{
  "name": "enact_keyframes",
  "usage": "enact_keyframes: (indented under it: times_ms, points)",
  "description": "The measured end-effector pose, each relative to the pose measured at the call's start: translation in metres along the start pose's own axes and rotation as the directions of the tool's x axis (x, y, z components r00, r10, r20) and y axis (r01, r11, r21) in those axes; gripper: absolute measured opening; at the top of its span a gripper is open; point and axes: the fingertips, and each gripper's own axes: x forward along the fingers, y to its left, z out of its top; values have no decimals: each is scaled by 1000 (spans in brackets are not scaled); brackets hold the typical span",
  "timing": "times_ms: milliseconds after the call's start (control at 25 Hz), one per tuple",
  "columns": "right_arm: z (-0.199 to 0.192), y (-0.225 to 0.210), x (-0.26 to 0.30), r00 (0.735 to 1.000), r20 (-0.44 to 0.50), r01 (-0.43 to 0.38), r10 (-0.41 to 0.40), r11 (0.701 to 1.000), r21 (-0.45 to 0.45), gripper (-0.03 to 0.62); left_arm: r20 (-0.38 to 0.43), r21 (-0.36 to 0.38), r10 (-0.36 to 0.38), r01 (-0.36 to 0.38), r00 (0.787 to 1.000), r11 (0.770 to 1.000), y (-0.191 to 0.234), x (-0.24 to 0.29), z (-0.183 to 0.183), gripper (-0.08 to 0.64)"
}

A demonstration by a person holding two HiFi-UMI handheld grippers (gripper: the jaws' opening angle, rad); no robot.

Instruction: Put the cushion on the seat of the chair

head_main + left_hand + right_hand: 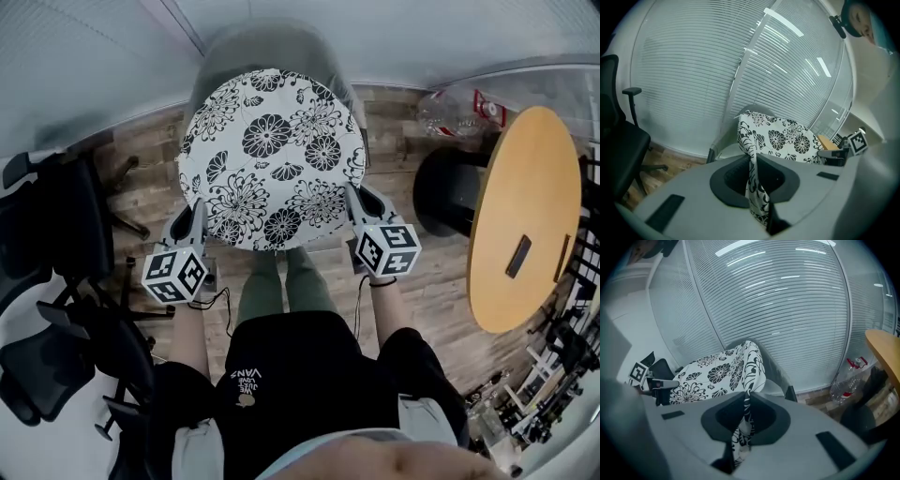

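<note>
Two grippers, left gripper and right gripper, sit left and right of centre, each with jaws pinched tight on opposite edges of one round floral cushion. It has no long axis; patterned face up, it spans between them over one grey chair at upper centre

- A round black-and-white floral fabric cushion is held over the grey upholstered chair at twelve o'clock.
- The left hand-held gripper grips its rim at eight o'clock, and the right hand-held gripper at four o'clock.
- An oval wooden worktop stands at three o'clock.
</note>
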Motion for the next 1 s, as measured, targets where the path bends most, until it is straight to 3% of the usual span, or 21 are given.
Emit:
enact_keyframes:
  times_ms: [1000]
  points:
    - [-7,-6,9,998,-48,43,-44,999,-16,34,-47,-17,-6,6,999,1000,7,12,-10,37]
